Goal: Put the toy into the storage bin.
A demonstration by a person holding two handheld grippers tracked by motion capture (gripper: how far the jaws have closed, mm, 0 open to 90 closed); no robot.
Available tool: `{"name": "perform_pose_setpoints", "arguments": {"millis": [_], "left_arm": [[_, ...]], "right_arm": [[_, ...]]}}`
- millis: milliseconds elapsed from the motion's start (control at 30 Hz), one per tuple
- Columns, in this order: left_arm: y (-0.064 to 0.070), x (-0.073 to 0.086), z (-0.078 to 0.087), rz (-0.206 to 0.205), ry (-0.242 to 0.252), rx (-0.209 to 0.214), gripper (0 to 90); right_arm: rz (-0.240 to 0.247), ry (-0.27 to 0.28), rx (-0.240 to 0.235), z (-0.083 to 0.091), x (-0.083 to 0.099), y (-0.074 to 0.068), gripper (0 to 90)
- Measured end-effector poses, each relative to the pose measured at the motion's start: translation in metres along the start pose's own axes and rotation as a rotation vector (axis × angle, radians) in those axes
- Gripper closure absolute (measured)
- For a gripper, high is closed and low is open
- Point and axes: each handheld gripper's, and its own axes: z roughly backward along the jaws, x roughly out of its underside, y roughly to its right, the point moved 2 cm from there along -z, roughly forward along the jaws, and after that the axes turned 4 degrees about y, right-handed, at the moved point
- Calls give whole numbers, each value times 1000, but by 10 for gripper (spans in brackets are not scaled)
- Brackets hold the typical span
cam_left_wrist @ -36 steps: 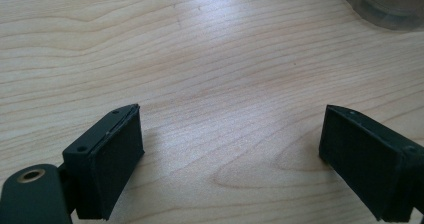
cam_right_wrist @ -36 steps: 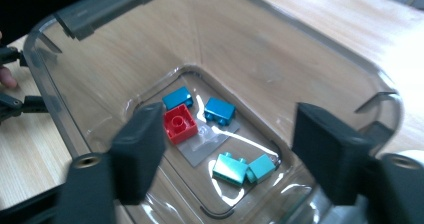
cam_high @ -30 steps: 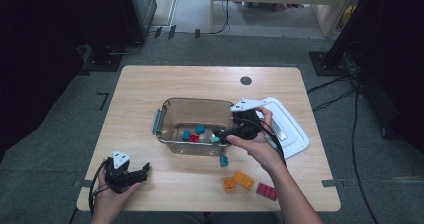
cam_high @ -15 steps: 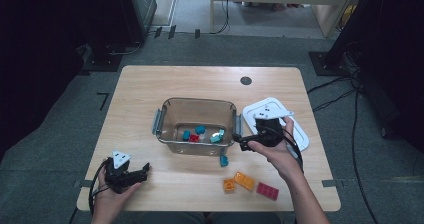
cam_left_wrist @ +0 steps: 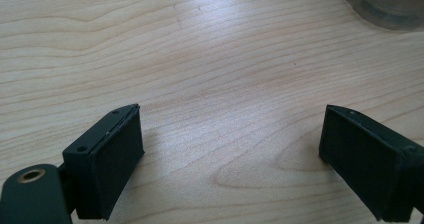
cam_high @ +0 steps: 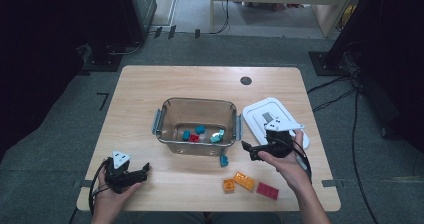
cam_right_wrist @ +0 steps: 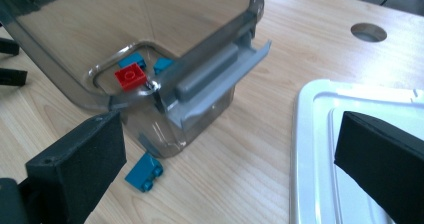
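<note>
A clear container (cam_high: 197, 126) at the table's (cam_high: 150, 89) centre holds teal and red bricks (cam_high: 194, 135); a teal brick (cam_high: 223, 160) lies just outside its near wall. The right gripper (cam_high: 252, 151) hovers beside it, jaws wide and empty, next to the white lid (cam_high: 260, 115). The left gripper (cam_high: 142, 170), near the front-left corner, is likewise agape and empty.

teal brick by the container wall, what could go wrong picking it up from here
1. The teal brick lies close against the clear container; one jaw of the open right gripper may bump the wall and push the container instead of closing on the brick.
2. The white lid lies close beside that gripper; its far jaw could catch the lid's rim.
3. The brick is small and lies tilted, so a pinch may flick it away.
</note>
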Motion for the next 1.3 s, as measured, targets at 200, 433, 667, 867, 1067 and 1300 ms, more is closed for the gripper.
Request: {"name": "perform_pose_setpoints", "arguments": {"millis": [200,433,667,867,1067,1300], "left_arm": [[0,0,0,-1,-1,0,104],[0,0,0,-3,-2,0,104],[0,0,0,-1,-1,0,104],[0,0,0,-1,-1,0,104],[0,0,0,-3,-2,0,104],[0,0,0,-3,-2,1,104]], "right_arm": [[-15,-17,-2,-4,15,1,0],[-35,-41,-2,-11,30,5,8],[-37,-69,-18,-24,45,-1,112],[-21,-92,-61,-36,50,-18,232],[-20,-112,-80,-48,57,-33,340],[-16,-138,-83,-58,63,-48,439]]}}
